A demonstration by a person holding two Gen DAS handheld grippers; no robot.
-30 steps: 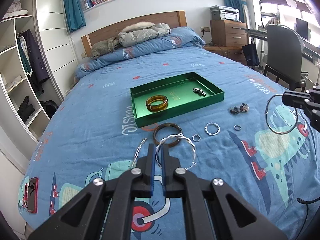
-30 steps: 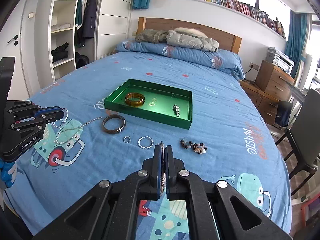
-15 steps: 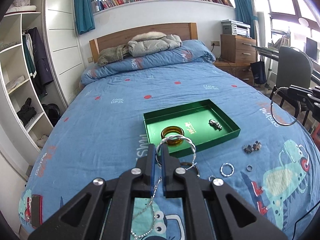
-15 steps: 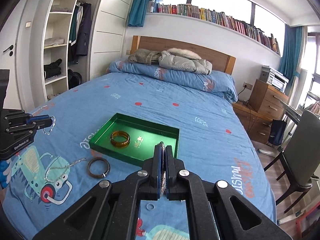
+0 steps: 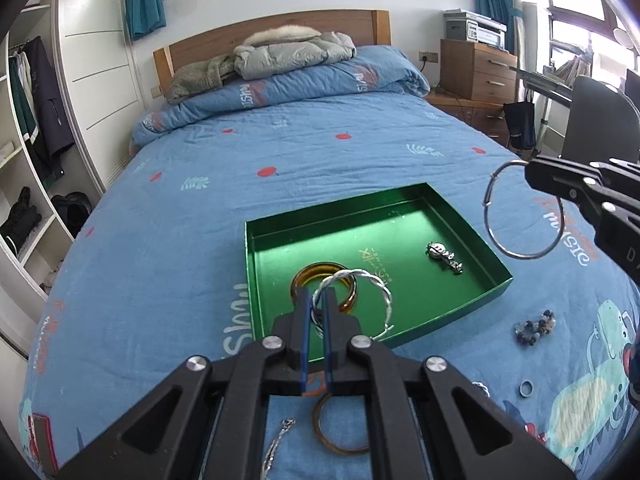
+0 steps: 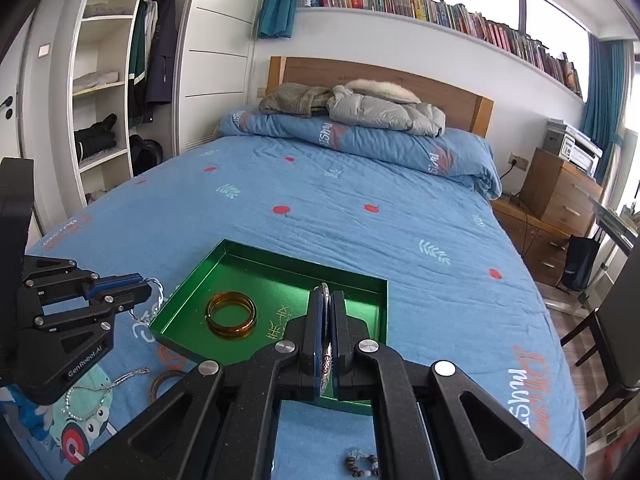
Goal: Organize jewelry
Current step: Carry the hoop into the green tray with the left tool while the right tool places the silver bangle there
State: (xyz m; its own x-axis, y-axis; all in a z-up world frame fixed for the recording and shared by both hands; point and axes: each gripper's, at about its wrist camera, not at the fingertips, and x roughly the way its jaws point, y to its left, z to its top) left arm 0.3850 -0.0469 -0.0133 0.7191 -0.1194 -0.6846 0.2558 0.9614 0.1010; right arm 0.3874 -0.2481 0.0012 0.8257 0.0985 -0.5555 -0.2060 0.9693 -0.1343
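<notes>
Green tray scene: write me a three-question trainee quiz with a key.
1. True or false: the amber bangle lies inside the green tray.
2. Which item does the left gripper grip? A) the twisted silver bangle B) the bead bracelet C) the small ring
3. Fill in: the right gripper is shut on a thin silver ____.

Key:
1. True; it rests on the tray floor, as does a small silver charm.
2. A; the bead bracelet and small ring lie on the bedspread outside the tray.
3. Hoop; the left wrist view shows it hanging from the closed jaws.
</notes>
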